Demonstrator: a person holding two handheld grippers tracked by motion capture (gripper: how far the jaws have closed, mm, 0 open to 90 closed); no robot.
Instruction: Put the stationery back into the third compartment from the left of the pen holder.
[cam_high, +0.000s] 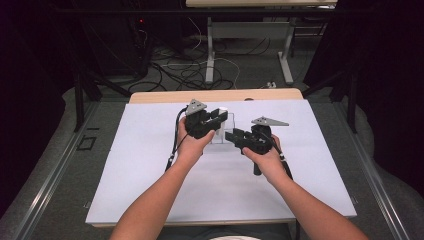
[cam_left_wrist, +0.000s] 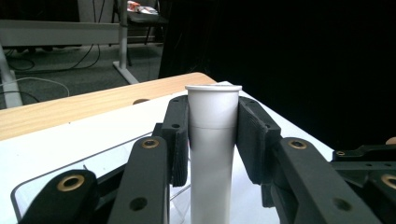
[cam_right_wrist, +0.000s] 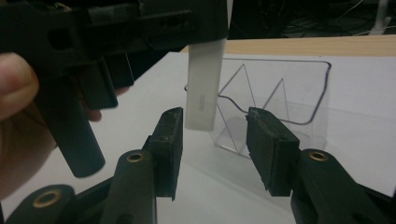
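Observation:
My left gripper (cam_left_wrist: 212, 126) is shut on a white plastic tube (cam_left_wrist: 212, 140), which stands upright between its pads with its rimmed top just above them. In the high view the left gripper (cam_high: 220, 117) holds the tube (cam_high: 223, 111) over a clear plastic holder (cam_high: 220, 136) at mid-table. My right gripper (cam_right_wrist: 215, 135) stands open, with nothing between its pads. The tube's lower end (cam_right_wrist: 204, 88) hangs just beyond its left jaw. The clear holder (cam_right_wrist: 280, 93) lies behind. The right gripper (cam_high: 231, 135) points left, toward the holder.
A white sheet (cam_high: 150, 190) covers the wooden table (cam_high: 160, 96). Floor cables (cam_high: 185, 75) and another table's legs (cam_high: 210, 50) lie beyond the far edge. Dark curtains flank both sides. In the right gripper view the left gripper's body (cam_right_wrist: 116, 28) and a hand (cam_right_wrist: 14, 93) crowd the upper left.

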